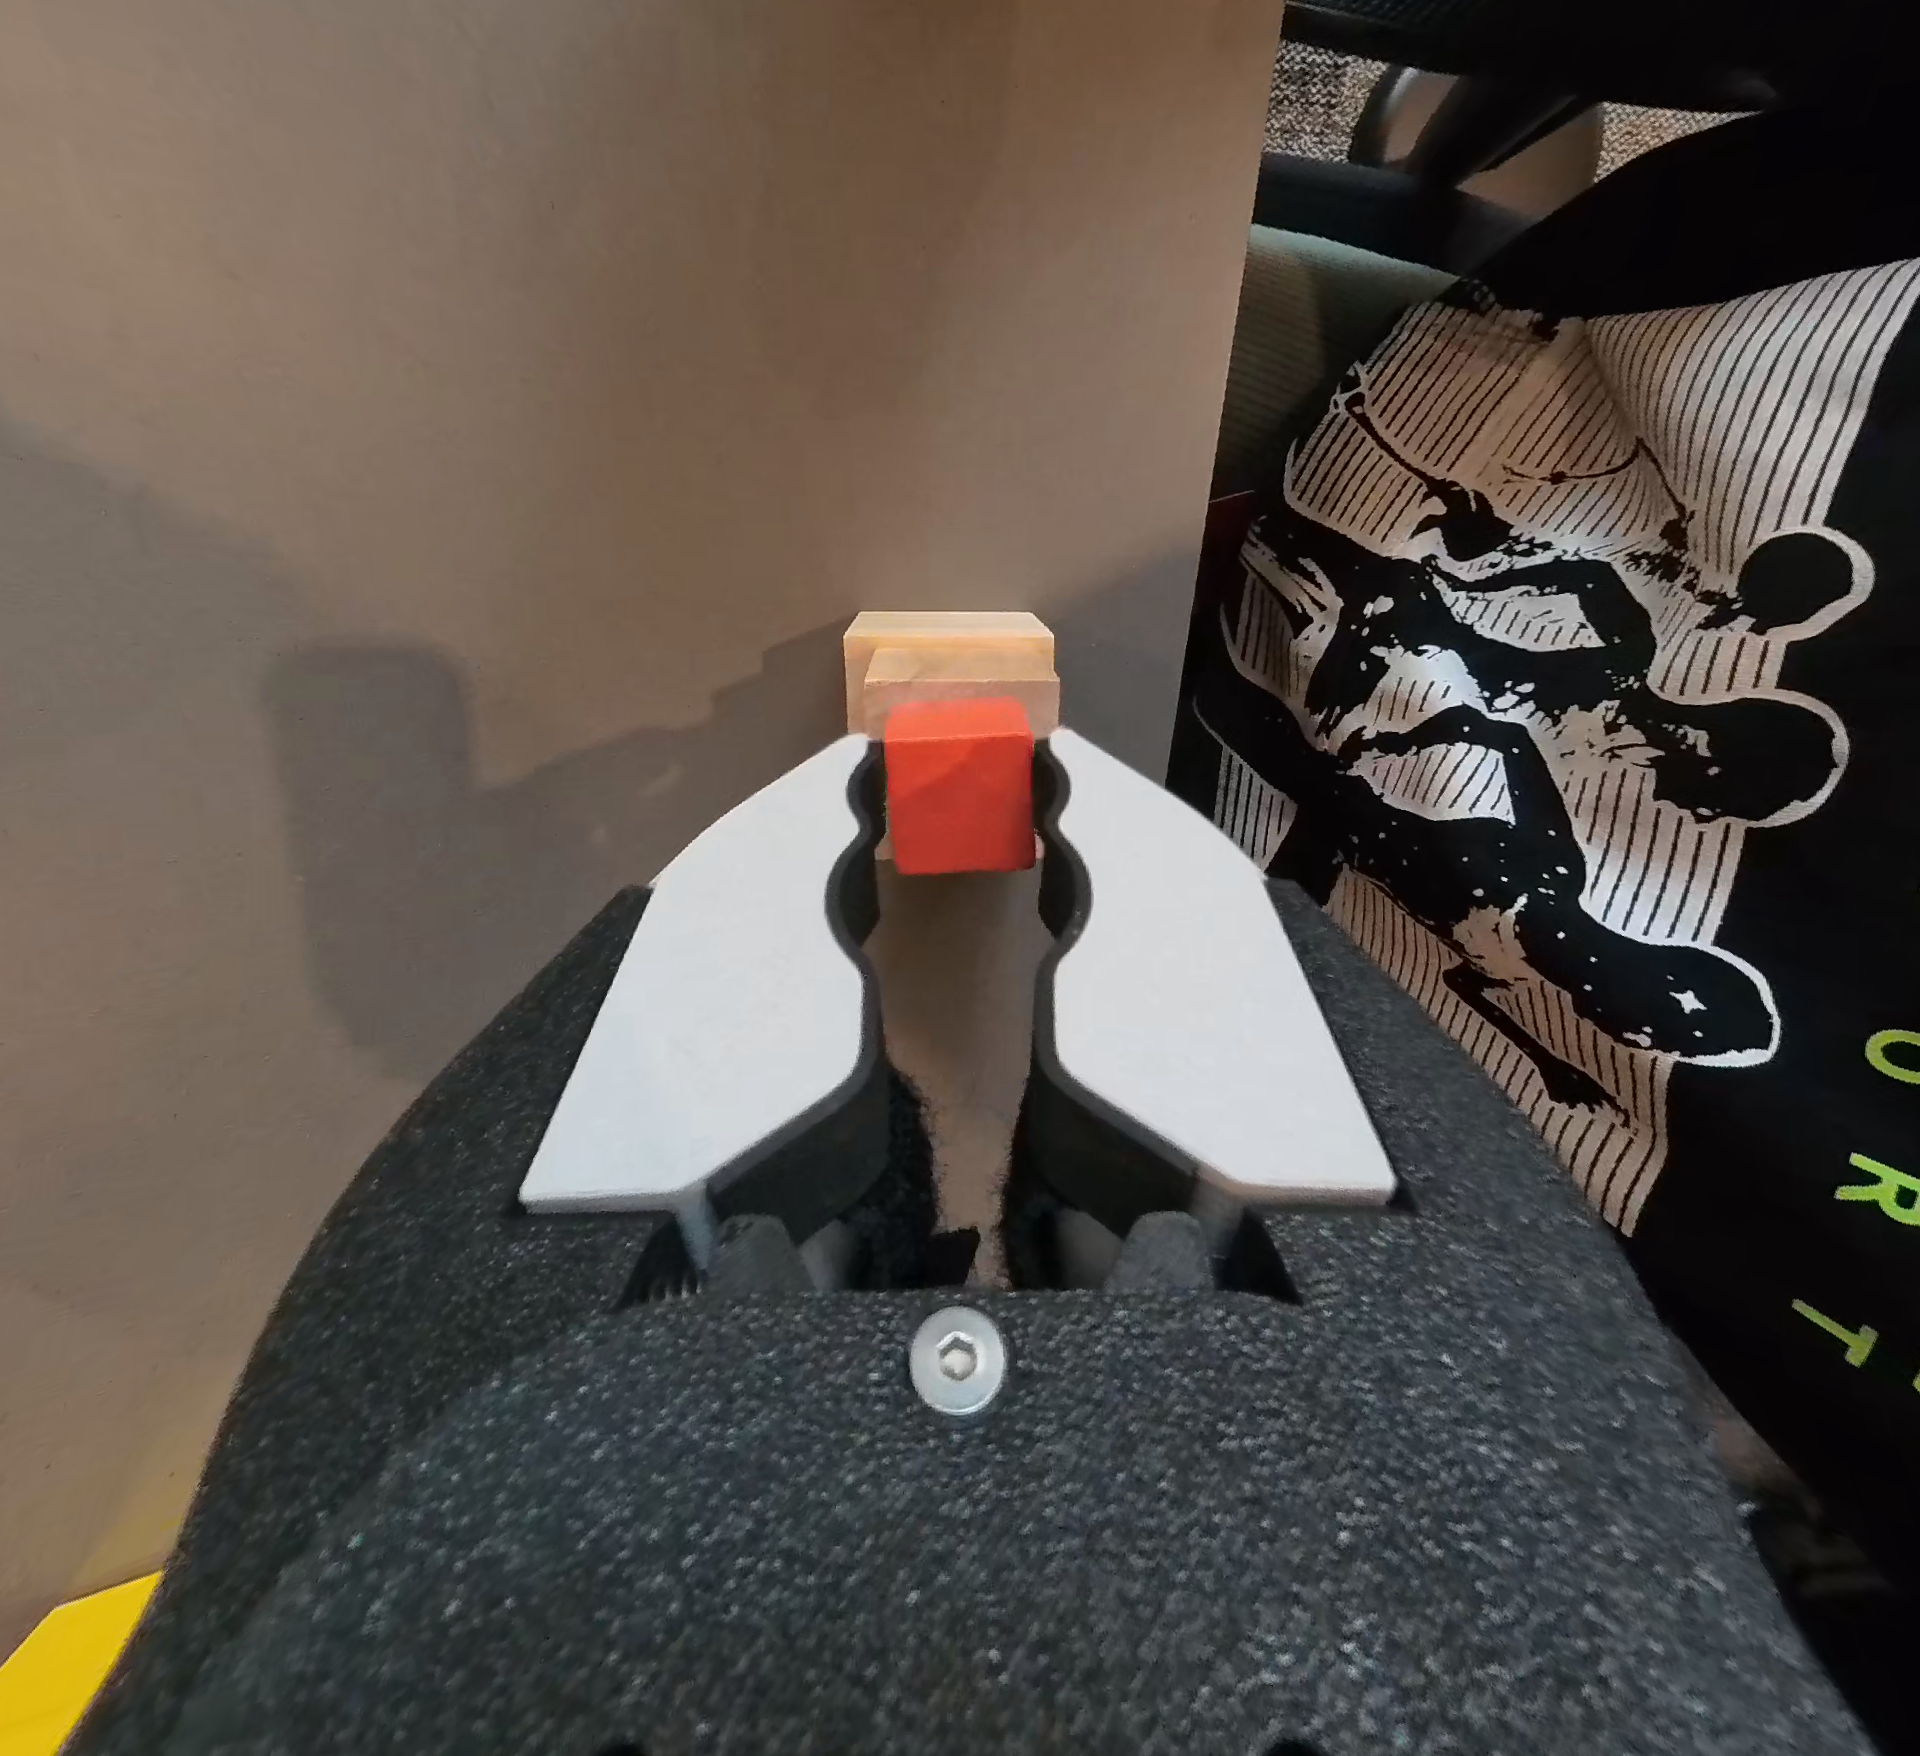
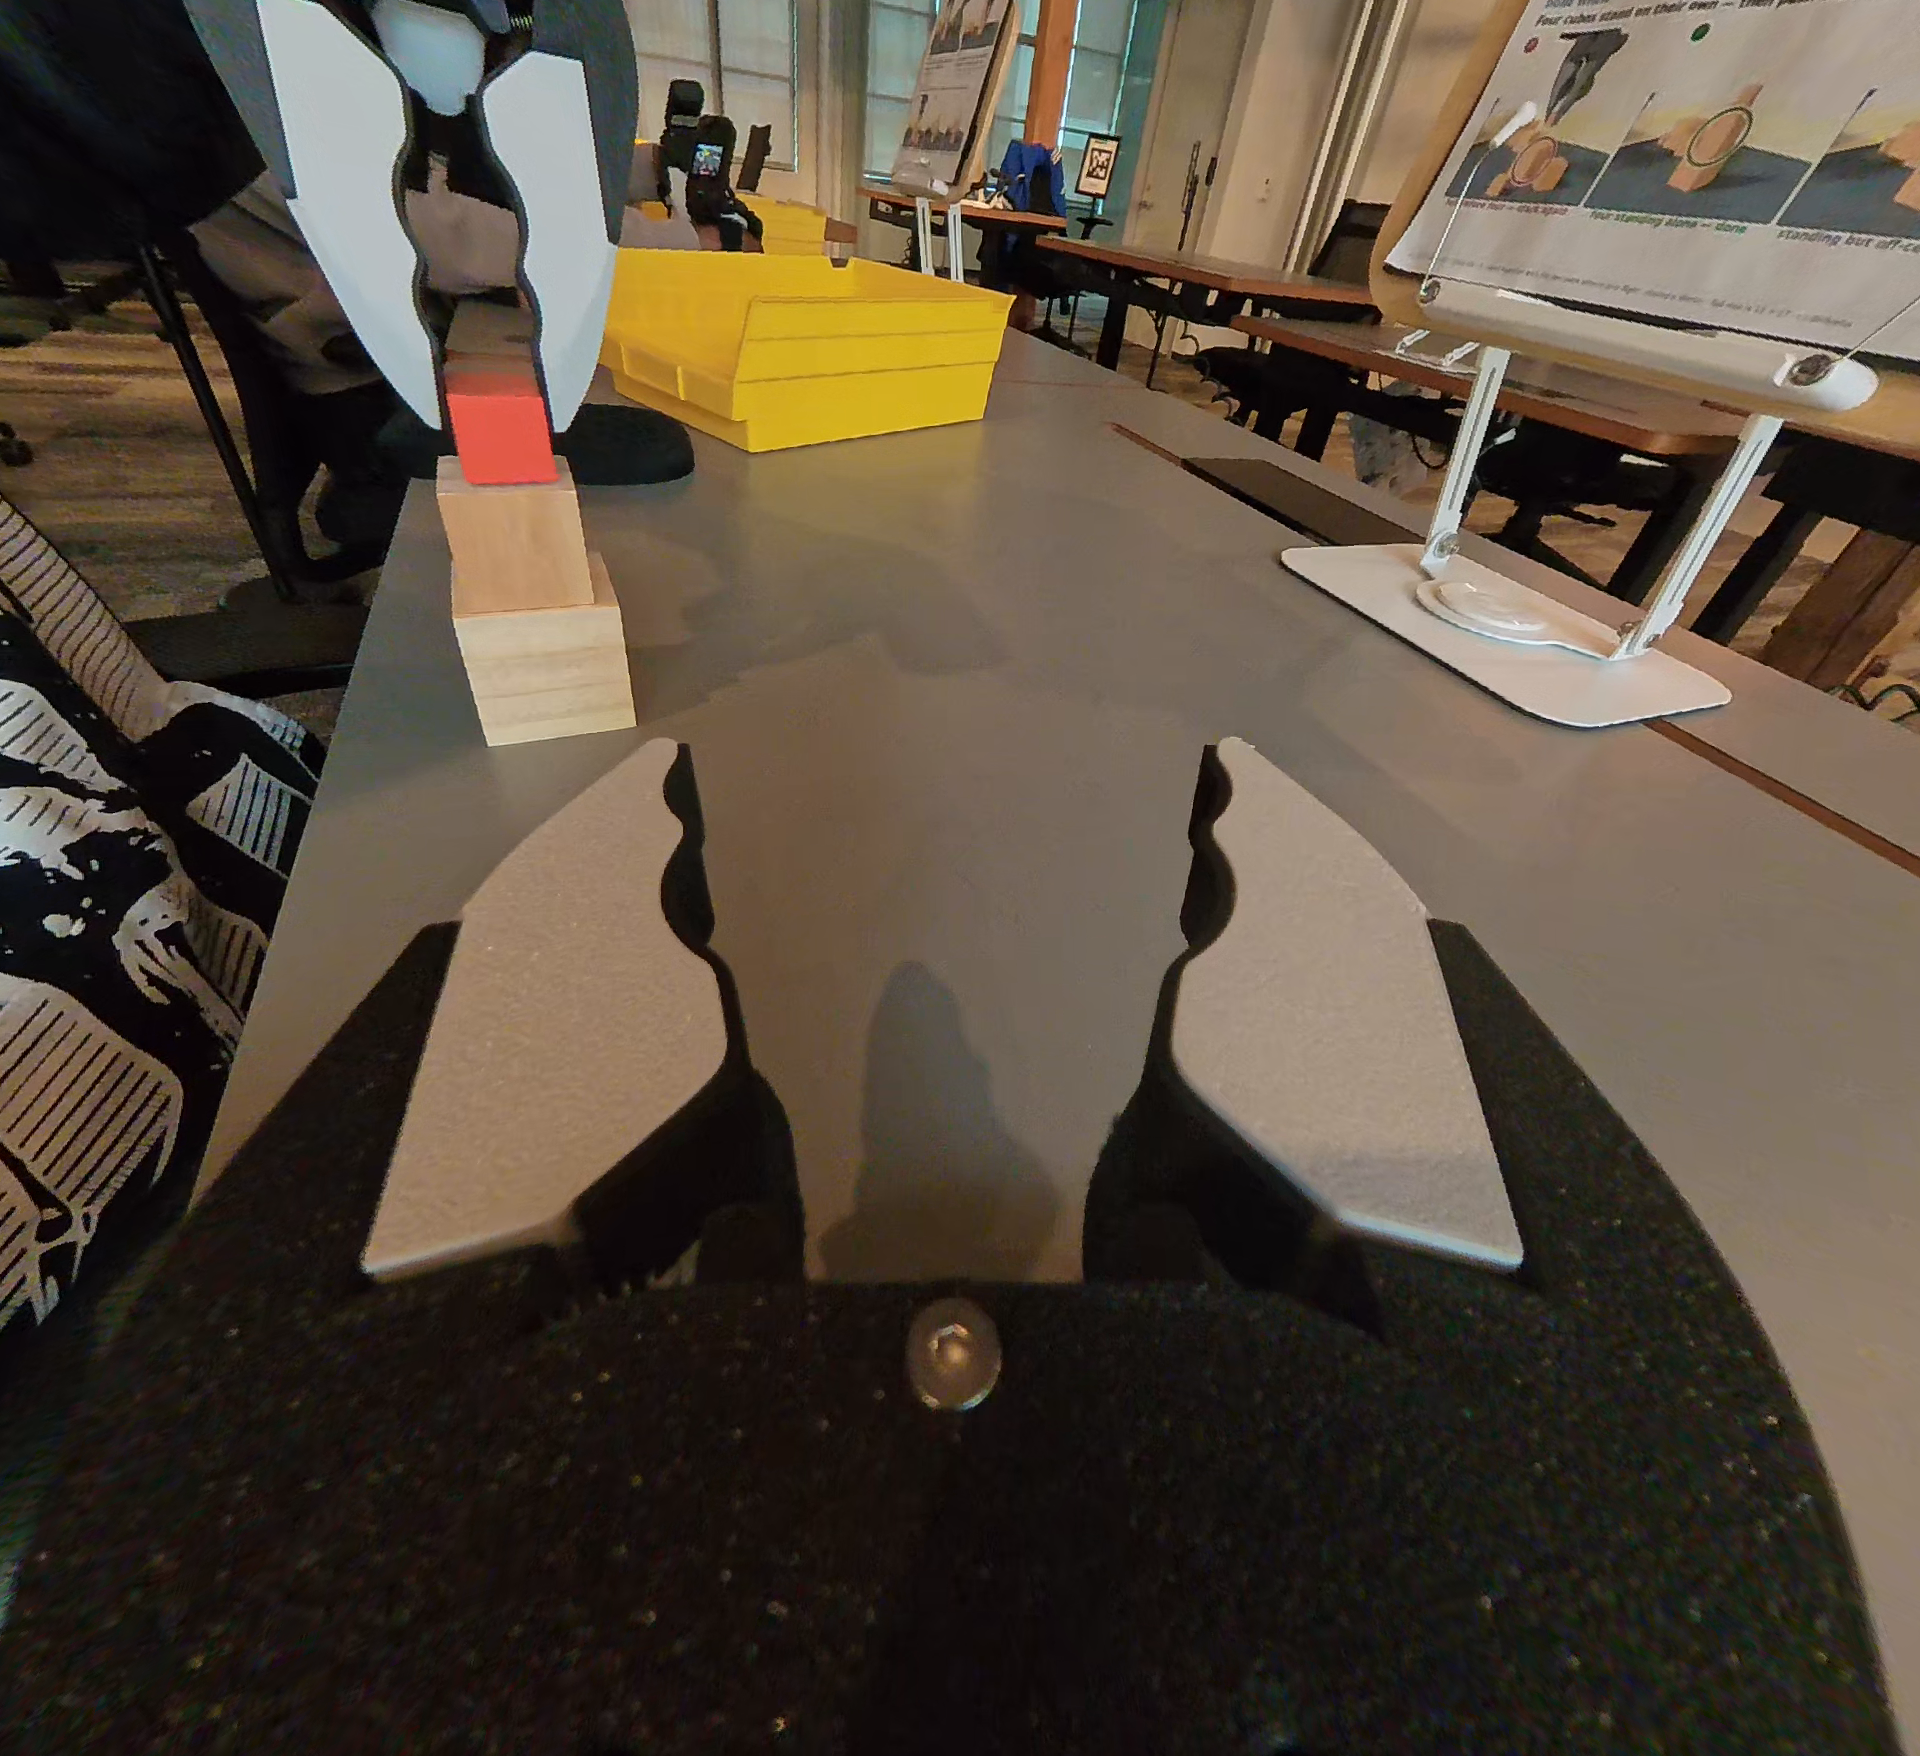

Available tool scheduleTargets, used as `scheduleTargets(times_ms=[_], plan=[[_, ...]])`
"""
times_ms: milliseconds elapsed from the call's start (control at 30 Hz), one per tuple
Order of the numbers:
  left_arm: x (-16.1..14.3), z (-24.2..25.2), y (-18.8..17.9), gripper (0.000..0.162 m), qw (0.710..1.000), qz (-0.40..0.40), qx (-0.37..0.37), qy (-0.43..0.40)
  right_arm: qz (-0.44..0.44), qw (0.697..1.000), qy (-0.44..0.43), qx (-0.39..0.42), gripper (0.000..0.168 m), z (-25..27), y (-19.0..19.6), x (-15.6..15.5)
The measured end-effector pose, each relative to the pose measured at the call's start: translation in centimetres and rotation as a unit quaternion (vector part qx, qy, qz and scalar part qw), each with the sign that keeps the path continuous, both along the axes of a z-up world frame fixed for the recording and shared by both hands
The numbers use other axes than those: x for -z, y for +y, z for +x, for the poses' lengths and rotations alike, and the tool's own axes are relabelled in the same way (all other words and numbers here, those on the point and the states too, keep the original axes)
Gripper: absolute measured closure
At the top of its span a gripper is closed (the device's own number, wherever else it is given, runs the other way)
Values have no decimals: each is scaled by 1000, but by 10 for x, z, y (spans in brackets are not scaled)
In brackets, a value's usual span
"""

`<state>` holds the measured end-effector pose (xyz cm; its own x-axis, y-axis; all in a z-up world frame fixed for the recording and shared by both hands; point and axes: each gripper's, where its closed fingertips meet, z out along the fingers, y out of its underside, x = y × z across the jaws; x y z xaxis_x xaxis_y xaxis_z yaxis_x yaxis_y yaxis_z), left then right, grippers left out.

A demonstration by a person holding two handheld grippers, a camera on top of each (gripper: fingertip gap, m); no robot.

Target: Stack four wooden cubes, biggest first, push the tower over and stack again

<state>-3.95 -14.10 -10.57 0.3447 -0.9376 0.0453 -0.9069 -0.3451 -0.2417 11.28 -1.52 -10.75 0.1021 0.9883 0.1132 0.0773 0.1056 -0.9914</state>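
Cubes: small, rigid wooden blocks, judged light and not fragile. Flat smooth faces are likely a bit slippery, so a squeeze on two opposite side faces, mid-height, is judged the right hold.

The red cube (image 1: 958, 784) is held between the fingertips of the left gripper (image 1: 958, 771), which is closed on its two side faces, with the gripper pointing straight down from above. The cube is seen resting on or just above the middle wooden cube (image 2: 511, 534); contact cannot be confirmed, and it looks slightly tilted in the right wrist view.

The middle cube sits on the largest wooden cube (image 2: 545, 667), offset toward one side rather than centred. The stack stands near the left edge of the grey table (image 2: 1039, 563), close to the person in the printed shirt (image 1: 1558, 667).

The right gripper (image 2: 951, 833) is wide open and empty, held low over the table, well apart from the stack.

A fourth cube is not seen in either view.

Three tiers are judged nearly done. Overhang is the risk: a light cube is easily nudged when the jaws are released.

A yellow bin (image 2: 810, 335) is seen farther along the table, an instruction stand (image 2: 1558, 563) toward the right edge.
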Motion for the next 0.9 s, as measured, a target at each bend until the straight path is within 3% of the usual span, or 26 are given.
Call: scheduleTargets(times_ms=[233, 533, 733, 900], plan=[[2, -4, 0, 116, 1000, 0, -1, 7, 0, 1000, 0, 0, 79, 0, 0, 0], [-18, -3, 14, 51, 999, 26, -17, -31, 0, 1000, 0, 0, 79, 0, 0, 0], [-43, 4, 24, 39, 985, 61, -38, -155, -1, 1000, 0, 0, 79, 0, 0, 0], [-73, 3, 28, 37, 948, 118, -34, -293, -1, 1000, 0, 0, 79, 0, 0, 0]])
